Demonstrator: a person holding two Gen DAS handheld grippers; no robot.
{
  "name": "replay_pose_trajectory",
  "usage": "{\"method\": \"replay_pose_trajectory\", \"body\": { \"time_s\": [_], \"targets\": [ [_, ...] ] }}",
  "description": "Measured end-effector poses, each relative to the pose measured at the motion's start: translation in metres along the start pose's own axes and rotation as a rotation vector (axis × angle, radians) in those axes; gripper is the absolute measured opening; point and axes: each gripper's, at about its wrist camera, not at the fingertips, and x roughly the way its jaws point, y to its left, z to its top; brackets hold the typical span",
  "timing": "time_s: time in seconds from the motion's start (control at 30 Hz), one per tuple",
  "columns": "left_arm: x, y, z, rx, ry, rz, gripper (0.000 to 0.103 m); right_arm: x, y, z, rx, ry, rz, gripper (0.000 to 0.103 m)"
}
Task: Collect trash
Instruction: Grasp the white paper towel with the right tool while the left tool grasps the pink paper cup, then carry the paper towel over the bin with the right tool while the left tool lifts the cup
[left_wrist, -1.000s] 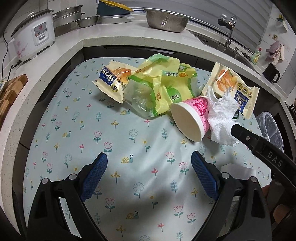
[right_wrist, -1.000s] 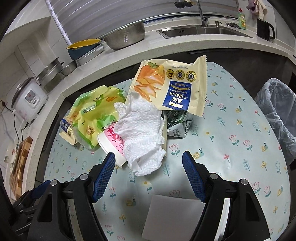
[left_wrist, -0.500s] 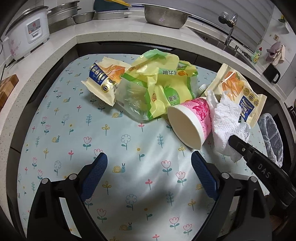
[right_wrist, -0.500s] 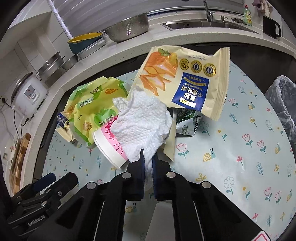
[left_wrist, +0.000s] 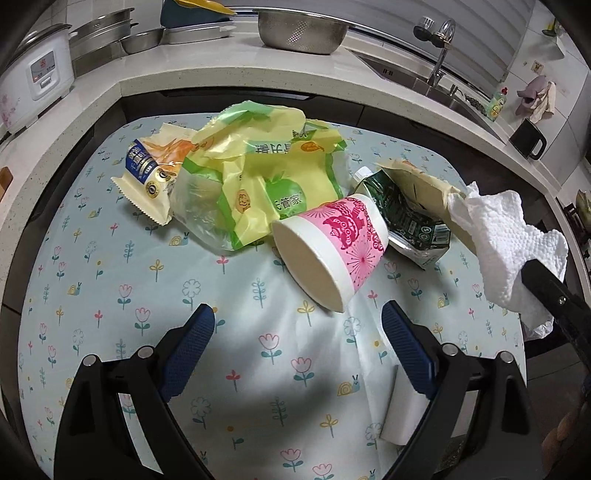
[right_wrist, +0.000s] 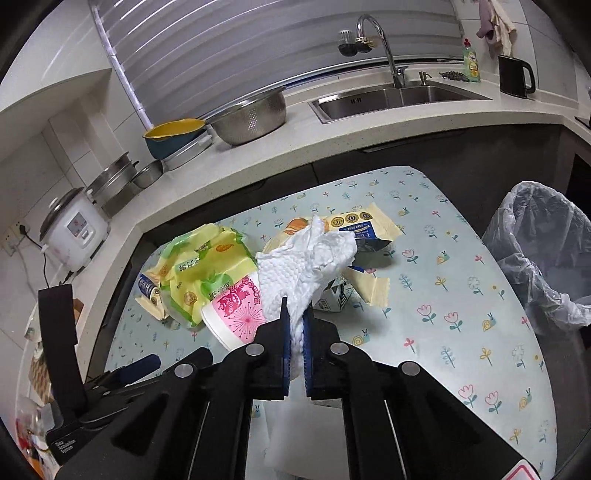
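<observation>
— Lifted now, that paper towel (right_wrist: 310, 258): a second ago it lay draped over the cup on the tabletop, and the right tongs (right_wrist: 295, 325) were spread wide on either side of it.

— And now?

— Right tongs are pinched together on its lower end, and the towel bunches up above the blue pads, clear of the cloth. From the left wrist view it hangs off beyond the right edge of the tabletop (left_wrist: 110, 295), with the black finger (left_wrist: 554, 295) under it.

— What about the left tongs (left_wrist: 299, 336)?

— Spread apart, holding nothing, over the near part of the flowered cloth. They have crept closer to the pile since before.

— What's left in the pile?

— A pink-and-white cup (left_wrist: 332, 251) on its side, mouth toward the near edge. Behind it, touching, a crumpled yellow-green bag (left_wrist: 258, 173). A blue-and-orange snack packet (left_wrist: 151, 173) sticks out toward the left edge. A dark green carton (left_wrist: 402, 218) lies squashed just to the cup's right, with a cream wrapper (left_wrist: 424, 184) behind it.

— Where's the bin?

— A bin lined with a clear bag (right_wrist: 535, 251) stands off the right edge of the tabletop, well apart from the pile. A white card (left_wrist: 399, 417) lies by the near right corner.
</observation>
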Motion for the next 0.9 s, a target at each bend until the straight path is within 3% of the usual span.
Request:
{"method": "replay_pose_trajectory", "body": {
  "time_s": [0.2, 0.3, 0.37, 0.47, 0.53, 0.73, 0.9],
  "targets": [
    [0.019, -0.017, 0.011, 0.008, 0.007, -0.026, 0.084, 0.000, -0.012, 0.000, 0.019, -0.002, 0.008, 0.005],
    [0.031, -0.026, 0.017, 0.021, 0.018, -0.031, 0.072, 0.000, -0.019, 0.000, 0.028, 0.000, 0.010, 0.006],
    [0.039, -0.031, 0.019, 0.025, 0.026, -0.023, 0.070, 0.000, -0.022, 0.000, 0.032, -0.001, 0.010, 0.006],
    [0.045, -0.038, 0.019, 0.037, 0.041, -0.032, 0.054, -0.003, -0.026, 0.001, 0.032, -0.006, 0.007, 0.005],
    [0.046, -0.042, 0.018, 0.049, 0.047, -0.038, 0.038, -0.006, -0.030, 0.001, 0.039, -0.013, 0.006, 0.005],
    [0.034, -0.054, 0.010, 0.094, 0.036, -0.054, 0.012, -0.018, -0.041, 0.002, 0.068, -0.031, 0.001, 0.006],
    [0.011, -0.062, 0.003, 0.109, 0.008, -0.064, 0.006, -0.030, -0.046, 0.000, 0.077, -0.046, 0.003, 0.005]
  ]
}}
